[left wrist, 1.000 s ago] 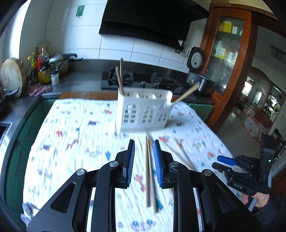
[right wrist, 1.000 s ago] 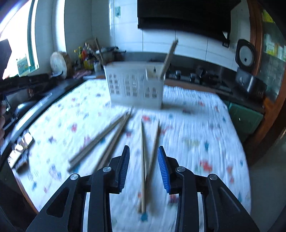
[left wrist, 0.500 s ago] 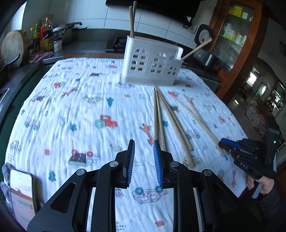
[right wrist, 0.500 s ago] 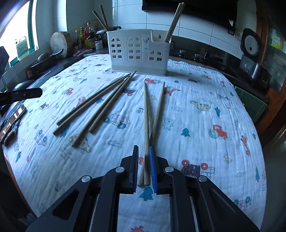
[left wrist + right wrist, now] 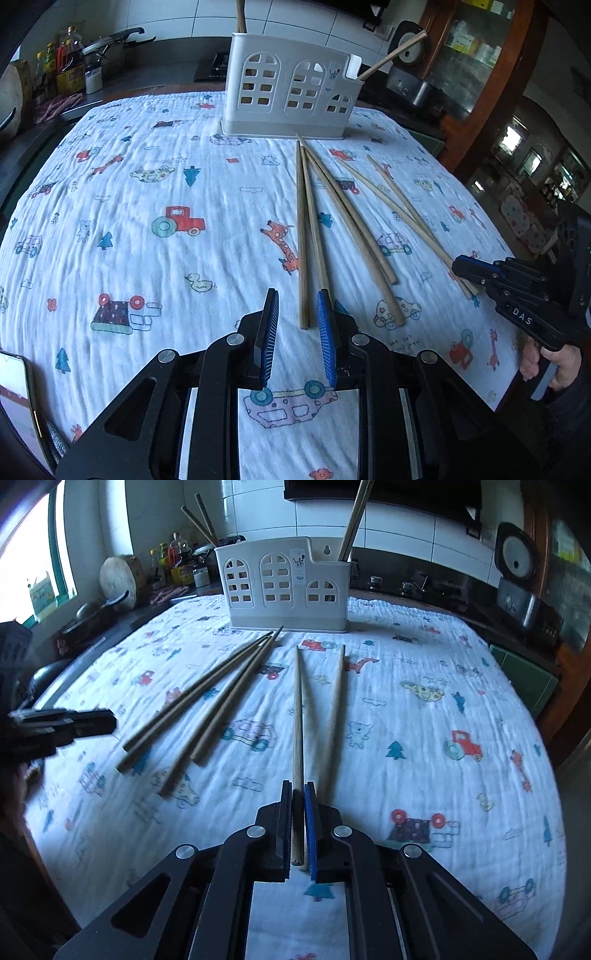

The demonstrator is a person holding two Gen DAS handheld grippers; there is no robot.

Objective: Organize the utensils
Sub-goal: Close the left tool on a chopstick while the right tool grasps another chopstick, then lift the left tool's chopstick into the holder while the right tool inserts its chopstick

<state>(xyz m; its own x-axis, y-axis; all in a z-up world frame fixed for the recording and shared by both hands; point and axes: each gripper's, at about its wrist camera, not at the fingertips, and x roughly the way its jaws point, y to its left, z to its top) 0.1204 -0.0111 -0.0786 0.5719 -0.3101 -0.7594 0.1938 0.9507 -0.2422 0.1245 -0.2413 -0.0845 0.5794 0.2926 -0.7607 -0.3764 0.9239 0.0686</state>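
Observation:
A white utensil caddy (image 5: pixel 291 88) with arched holes stands at the far side of the printed cloth; it also shows in the right wrist view (image 5: pixel 284 587), with chopsticks standing in it. Several wooden chopsticks (image 5: pixel 314 225) lie loose on the cloth in front of it. My left gripper (image 5: pixel 295 306) is open, its fingertips either side of the near ends of two chopsticks. My right gripper (image 5: pixel 297 794) is shut on one light chopstick (image 5: pixel 297 716), whose near end sits between the pads; a second chopstick (image 5: pixel 334 709) lies just right of it. The right gripper also shows in the left wrist view (image 5: pixel 480 269).
A phone (image 5: pixel 18 402) lies at the cloth's near left corner. Bottles and a pot (image 5: pixel 74 70) stand on the counter at the back left, a stove (image 5: pixel 424 587) behind the caddy, a rice cooker (image 5: pixel 517 576) at the right. The table edge drops off to the right.
My right gripper has closed fully on the light chopstick. My left gripper has moved forward and right, so two chopstick ends now lie between its open fingers.

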